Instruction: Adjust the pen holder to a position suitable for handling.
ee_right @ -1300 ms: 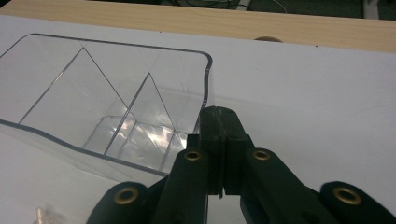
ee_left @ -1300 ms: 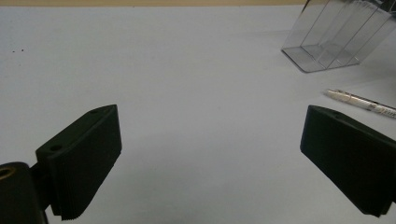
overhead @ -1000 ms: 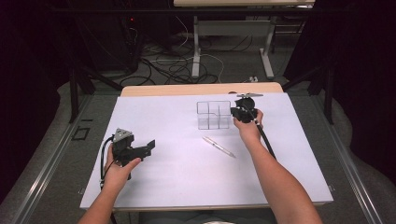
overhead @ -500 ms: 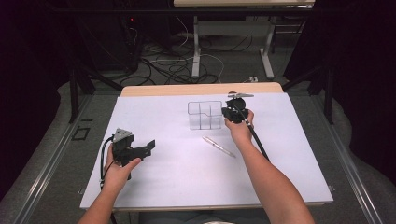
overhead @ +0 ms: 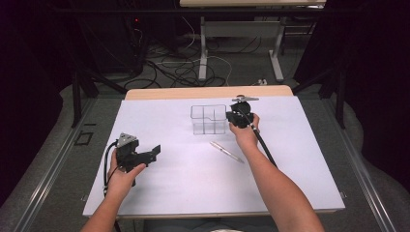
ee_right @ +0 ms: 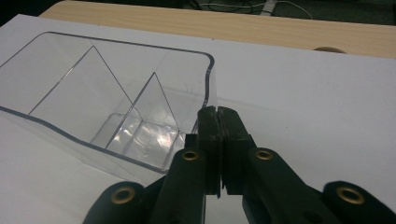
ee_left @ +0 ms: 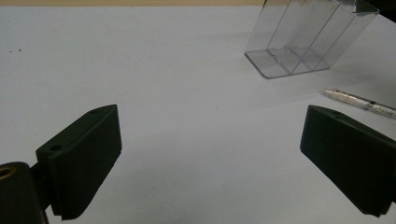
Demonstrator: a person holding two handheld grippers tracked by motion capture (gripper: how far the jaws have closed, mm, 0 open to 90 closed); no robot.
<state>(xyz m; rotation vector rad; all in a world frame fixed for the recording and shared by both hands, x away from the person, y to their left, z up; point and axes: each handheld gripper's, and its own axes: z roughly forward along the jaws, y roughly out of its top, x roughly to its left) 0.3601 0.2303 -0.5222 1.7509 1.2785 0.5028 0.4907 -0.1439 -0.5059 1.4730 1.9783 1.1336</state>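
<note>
Over at the far middle of the surface (overhead: 159, 193) we've got the right gripper (ee_right: 218, 122) pinching the clear organizer (overhead: 209, 119) wall to tip it up, probably for the pen (overhead: 227, 152), while the left gripper (ee_left: 205, 158) waits, jaws spread.

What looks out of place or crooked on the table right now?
The clear plastic divided organizer is tipped, not flat on the white sheet, because the right gripper is clamped on its wall. A silver pen lies loose nearby.
</note>
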